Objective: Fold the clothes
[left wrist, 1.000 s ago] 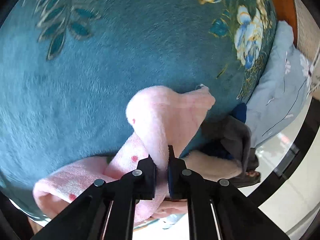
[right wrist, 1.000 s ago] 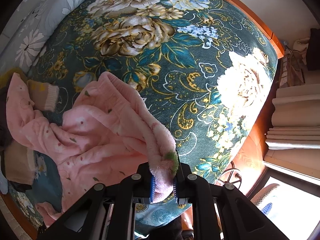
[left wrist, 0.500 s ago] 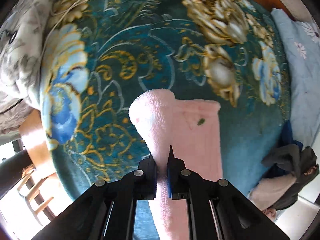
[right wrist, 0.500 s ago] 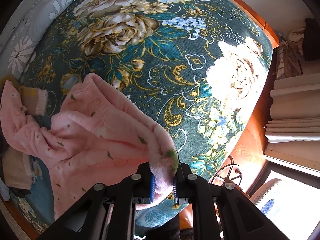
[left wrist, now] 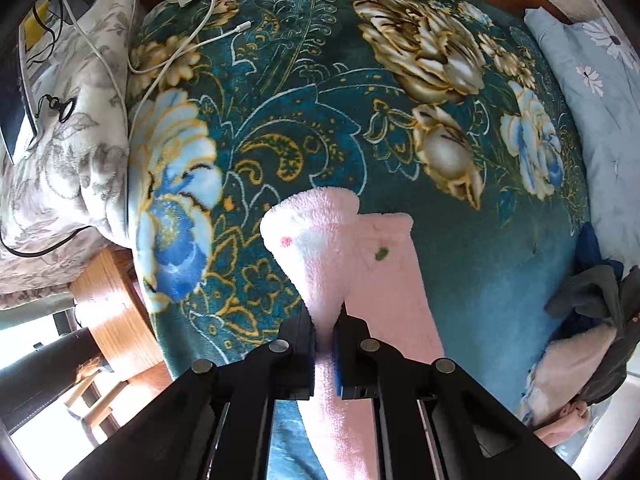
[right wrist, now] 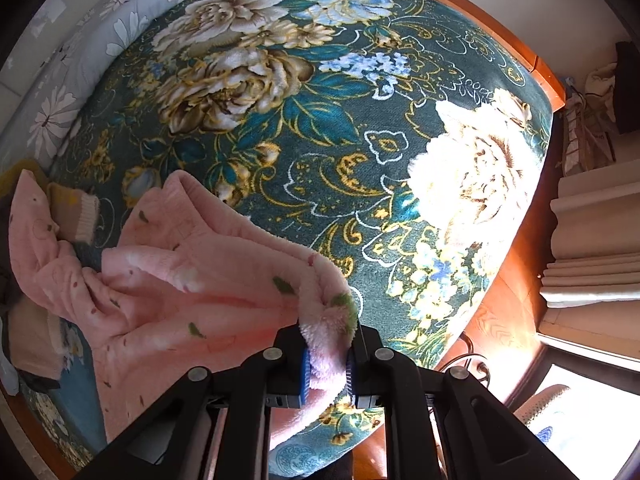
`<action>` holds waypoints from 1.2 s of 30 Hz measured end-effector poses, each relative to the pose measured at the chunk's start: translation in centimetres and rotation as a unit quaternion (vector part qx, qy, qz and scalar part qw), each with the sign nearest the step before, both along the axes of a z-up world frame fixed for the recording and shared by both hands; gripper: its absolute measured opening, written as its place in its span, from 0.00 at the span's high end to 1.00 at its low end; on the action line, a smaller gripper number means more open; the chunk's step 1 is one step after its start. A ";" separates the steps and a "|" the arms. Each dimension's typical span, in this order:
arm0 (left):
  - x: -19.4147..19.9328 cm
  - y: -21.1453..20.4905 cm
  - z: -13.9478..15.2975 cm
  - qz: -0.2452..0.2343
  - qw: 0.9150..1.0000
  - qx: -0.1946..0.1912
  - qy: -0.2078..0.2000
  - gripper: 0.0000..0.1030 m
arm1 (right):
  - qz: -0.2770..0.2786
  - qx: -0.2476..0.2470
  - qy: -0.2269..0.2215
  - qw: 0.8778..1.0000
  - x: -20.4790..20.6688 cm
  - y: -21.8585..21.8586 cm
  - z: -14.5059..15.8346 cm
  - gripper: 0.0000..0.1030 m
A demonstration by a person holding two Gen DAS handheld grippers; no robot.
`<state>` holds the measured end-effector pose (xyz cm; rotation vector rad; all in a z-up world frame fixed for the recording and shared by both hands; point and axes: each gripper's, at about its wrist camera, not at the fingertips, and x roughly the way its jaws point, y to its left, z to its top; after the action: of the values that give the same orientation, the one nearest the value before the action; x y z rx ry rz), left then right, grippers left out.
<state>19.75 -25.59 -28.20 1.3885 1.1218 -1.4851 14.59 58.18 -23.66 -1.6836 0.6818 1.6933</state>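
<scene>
While the floral blanket [right wrist: 360, 128] covers the whole bed as a work surface, the pink fleece garment [right wrist: 180, 300] lies at its 8 o'clock side in the right wrist view, partly lifted. Both tools hold one edge each, probably to stretch it flat for folding. The left gripper [left wrist: 326, 338] is clamped on a pink fold; the right gripper [right wrist: 326, 356] pinches a corner.
</scene>
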 end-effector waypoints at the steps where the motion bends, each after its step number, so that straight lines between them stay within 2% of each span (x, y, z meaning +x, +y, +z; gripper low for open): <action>1: 0.0 0.2 0.0 -0.006 1.000 -0.004 -0.009 0.94 | 0.005 -0.003 -0.008 1.000 0.3 0.0 -0.9 0.86; 5: -0.6 0.9 -0.7 -0.044 0.998 -0.016 -0.042 0.94 | 0.021 -0.010 -0.037 0.999 1.1 0.1 -4.2 0.86; 11: -0.9 1.4 -0.9 -0.056 0.995 -0.026 -0.075 0.91 | 0.024 -0.022 -0.050 0.998 2.0 1.2 -6.8 0.85; 14: -1.1 1.8 -0.4 -0.051 0.995 -0.021 -0.078 0.87 | 0.030 -0.030 -0.037 0.998 2.2 1.7 -6.7 0.79; 16: -1.2 2.1 0.1 -0.048 0.996 -0.017 -0.079 0.76 | 0.031 -0.033 -0.028 0.999 2.5 2.0 -6.3 0.73; 17: -1.3 2.4 0.4 -0.048 0.996 -0.015 -0.077 0.75 | 0.032 -0.035 -0.024 0.999 2.6 2.2 -6.1 0.69; 18: -1.3 2.5 0.7 -0.042 0.996 -0.014 -0.075 0.72 | 0.030 -0.038 -0.019 0.999 2.9 2.5 -5.9 0.61; 19: -1.1 2.6 1.1 -0.035 0.997 -0.013 -0.072 0.68 | 0.025 -0.038 -0.015 0.999 3.2 2.9 -5.7 0.58; 23: -0.9 3.3 3.0 0.003 0.999 -0.009 -0.044 0.65 | -0.014 -0.037 0.014 0.999 4.0 5.1 -4.3 0.54; 25: -1.6 4.2 4.1 0.008 1.000 -0.005 -0.016 0.64 | -0.024 -0.051 0.048 0.997 2.6 5.8 -3.3 0.54; 29: -6.0 8.1 6.2 -0.041 0.999 0.009 0.027 0.64 | -0.030 -0.103 0.121 0.987 -2.8 6.5 -2.2 0.54; 33: -10.8 12.9 8.3 -0.093 0.993 0.024 0.066 0.64 | -0.012 -0.167 0.162 0.972 -8.9 5.1 -3.9 0.54; 36: -13.7 16.4 9.6 -0.130 0.987 0.036 0.083 0.64 | -0.003 -0.200 0.162 0.966 -12.9 4.6 -6.3 0.54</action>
<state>6.00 -9.23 -18.59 1.5297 1.1382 -1.7901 1.68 62.75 -29.93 -1.6706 1.2510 1.9447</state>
